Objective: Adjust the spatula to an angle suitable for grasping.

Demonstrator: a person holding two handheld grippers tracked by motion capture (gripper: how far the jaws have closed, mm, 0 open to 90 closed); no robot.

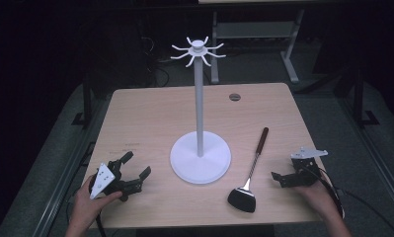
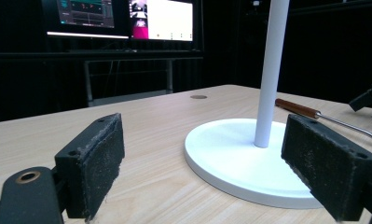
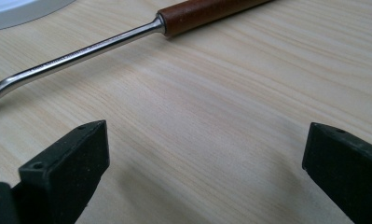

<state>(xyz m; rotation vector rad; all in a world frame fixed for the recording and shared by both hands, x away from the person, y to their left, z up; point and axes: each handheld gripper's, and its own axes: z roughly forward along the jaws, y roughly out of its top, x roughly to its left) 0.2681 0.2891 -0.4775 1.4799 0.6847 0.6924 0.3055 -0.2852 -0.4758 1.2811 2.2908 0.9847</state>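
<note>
A white hook stand rises from a round base at mid-table, with a ring of hooks on top. To its right lies a spatula with a black head near the front edge and a brown wooden handle pointing away. My left gripper rests open on the table left of the base, with nothing between its pads; the base and pole stand ahead of it. My right gripper lies open right of the spatula, its pads apart over bare wood, short of the metal shaft.
A round cable hole sits near the table's far edge. Behind the table stand another table's legs and lit monitors. A hand holds each gripper close to the front edge. The other gripper shows far right in the left gripper view.
</note>
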